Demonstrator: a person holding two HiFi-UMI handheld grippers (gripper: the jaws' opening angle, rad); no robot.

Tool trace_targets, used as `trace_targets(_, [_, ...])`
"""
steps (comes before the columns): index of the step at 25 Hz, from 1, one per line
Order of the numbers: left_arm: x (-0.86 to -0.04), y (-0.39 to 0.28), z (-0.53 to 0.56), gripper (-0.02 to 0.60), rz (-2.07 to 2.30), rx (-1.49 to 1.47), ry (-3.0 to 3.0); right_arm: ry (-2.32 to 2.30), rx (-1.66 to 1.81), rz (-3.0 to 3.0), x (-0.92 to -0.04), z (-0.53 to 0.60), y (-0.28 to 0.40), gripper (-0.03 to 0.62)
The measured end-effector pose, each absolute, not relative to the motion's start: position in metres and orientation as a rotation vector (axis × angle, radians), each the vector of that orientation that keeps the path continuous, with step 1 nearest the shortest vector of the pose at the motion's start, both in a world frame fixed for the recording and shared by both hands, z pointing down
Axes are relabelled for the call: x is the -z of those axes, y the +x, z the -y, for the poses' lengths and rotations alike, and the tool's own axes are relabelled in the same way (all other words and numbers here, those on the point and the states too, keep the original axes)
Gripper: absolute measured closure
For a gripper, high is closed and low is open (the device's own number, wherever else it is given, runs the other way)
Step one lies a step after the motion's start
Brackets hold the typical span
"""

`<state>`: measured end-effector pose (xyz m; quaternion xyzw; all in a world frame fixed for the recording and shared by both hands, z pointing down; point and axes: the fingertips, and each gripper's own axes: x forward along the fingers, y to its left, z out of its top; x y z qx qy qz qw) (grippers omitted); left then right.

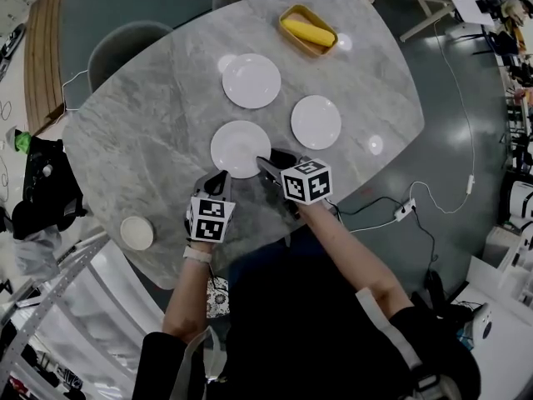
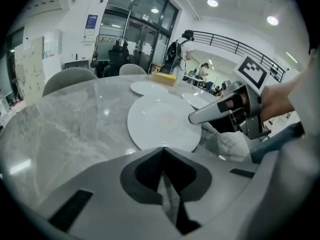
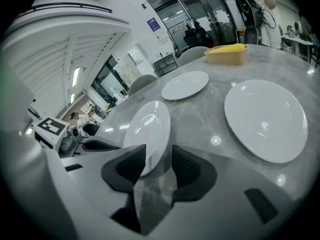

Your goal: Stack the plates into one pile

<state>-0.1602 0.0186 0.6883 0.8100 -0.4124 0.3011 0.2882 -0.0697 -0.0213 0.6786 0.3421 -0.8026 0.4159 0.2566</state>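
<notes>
Three white plates lie apart on the marble table: a near plate, a far plate and a right plate. My right gripper is open at the near plate's right rim. The rim sits between its jaws and the pads do not press on it. In the left gripper view one right finger reaches over that plate's edge. My left gripper is shut and empty, just short of the near plate's front edge.
A yellow tray holding a corn cob stands at the table's far side. A small cream dish sits near the left front edge. Grey chairs stand behind the table, and cables run over the floor at the right.
</notes>
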Motion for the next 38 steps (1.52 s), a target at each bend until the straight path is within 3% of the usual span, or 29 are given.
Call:
trace_targets(21, [-0.690,-0.154,-0.018,0.572,1.164,-0.863,2.048,0.806,-1.315,2.216,-0.675,0.027,-0.075,0.522])
trace_targets(38, [-0.660,-0.121,-0.009,0.572,1.309,-0.878,1.917,0.731,-1.500,2.302,-0.647,0.046,-0.026,0.569])
